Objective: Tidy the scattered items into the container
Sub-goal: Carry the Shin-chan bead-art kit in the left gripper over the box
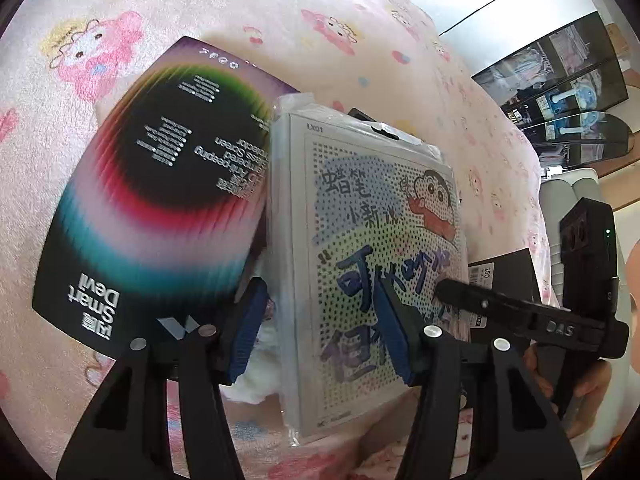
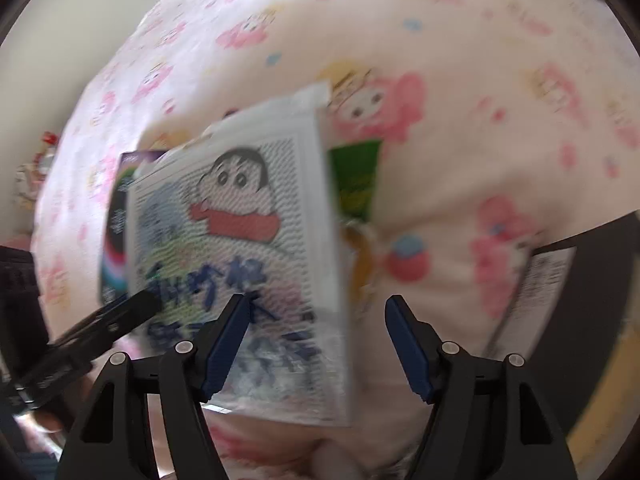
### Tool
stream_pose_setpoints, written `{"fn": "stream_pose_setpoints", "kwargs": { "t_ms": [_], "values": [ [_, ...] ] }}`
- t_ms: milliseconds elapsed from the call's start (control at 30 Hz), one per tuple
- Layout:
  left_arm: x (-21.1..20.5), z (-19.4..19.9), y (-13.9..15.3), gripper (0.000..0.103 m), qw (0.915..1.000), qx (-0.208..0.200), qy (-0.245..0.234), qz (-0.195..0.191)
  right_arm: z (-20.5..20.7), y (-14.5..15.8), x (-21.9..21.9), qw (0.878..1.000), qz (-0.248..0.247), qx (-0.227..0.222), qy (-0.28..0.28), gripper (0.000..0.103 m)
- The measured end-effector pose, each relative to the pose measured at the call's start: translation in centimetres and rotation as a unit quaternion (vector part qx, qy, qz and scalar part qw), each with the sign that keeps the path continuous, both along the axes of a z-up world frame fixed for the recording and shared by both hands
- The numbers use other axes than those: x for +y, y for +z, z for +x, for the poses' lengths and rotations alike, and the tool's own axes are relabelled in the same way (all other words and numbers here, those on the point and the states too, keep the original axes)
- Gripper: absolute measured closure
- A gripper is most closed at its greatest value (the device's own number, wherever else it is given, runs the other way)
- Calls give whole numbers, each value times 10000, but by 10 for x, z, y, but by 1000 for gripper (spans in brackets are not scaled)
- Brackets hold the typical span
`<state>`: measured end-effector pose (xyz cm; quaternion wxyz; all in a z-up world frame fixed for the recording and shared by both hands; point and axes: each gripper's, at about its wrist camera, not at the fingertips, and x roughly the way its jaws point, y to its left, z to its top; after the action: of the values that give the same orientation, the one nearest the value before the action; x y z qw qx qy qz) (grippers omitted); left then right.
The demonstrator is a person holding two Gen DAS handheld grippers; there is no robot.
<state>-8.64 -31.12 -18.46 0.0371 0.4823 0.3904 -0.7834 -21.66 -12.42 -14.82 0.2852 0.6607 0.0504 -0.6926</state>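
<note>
A white cartoon-printed box (image 1: 372, 248) in clear wrap sits between the blue pads of my left gripper (image 1: 324, 332), which is closed on its lower part and holds it above the pink blanket. The same box (image 2: 240, 264) fills the middle of the right wrist view. A black "Smart Devil" screen-protector box (image 1: 160, 192) lies on the blanket to its left, and its edge shows in the right wrist view (image 2: 116, 216). My right gripper (image 2: 316, 340) is open, with its left pad in front of the box's lower part; its finger (image 1: 500, 304) touches the box's right side. A green packet (image 2: 356, 180) lies behind.
A pink cartoon blanket (image 1: 280, 12) covers the surface. A black box with a label (image 1: 504, 276) lies right of the held box, and a dark box edge (image 2: 592, 280) shows in the right wrist view. A white fluffy item (image 1: 260, 368) sits under the left gripper. Shelves stand at the far right (image 1: 560, 80).
</note>
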Motion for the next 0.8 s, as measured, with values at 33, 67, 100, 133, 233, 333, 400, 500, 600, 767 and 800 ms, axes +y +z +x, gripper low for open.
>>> {"fn": "stream_pose_setpoints", "kwargs": {
  "t_ms": [33,67,100,133,233,333,400,500,600,767,800],
  "values": [
    [1,-1,3,47,10000,18,33,82,0,-2,-2,9997,-134,-187,14,36],
    [2,-2,9,47,9999,9,50,97,1,1,-3,9998,-161,-122,10,42],
    [4,-2,18,47,10000,25,33,32,3,6,-3,9999,-132,25,-2,43],
    [4,0,31,47,9999,88,-13,-88,5,15,-3,9997,-195,146,-32,45],
    [11,3,72,46,9985,444,-167,-259,17,46,12,9963,-615,571,-159,52],
    [28,5,115,48,9949,808,-491,-356,31,84,34,9896,-985,946,-447,52],
    [49,2,140,48,9907,999,-733,-559,44,105,54,9840,-1165,1188,-639,52],
    [91,2,164,54,9842,1227,-1112,-622,68,130,114,9746,-1323,1502,-1002,52],
    [138,-18,169,56,9766,1295,-1622,-566,76,135,176,9664,-1433,1533,-1485,52],
    [251,-21,156,56,9642,985,-2382,-620,99,111,281,9560,-1289,1302,-2292,52],
    [270,-24,152,56,9615,847,-2536,-627,102,106,298,9539,-1232,1279,-2419,52]
  ]
}}
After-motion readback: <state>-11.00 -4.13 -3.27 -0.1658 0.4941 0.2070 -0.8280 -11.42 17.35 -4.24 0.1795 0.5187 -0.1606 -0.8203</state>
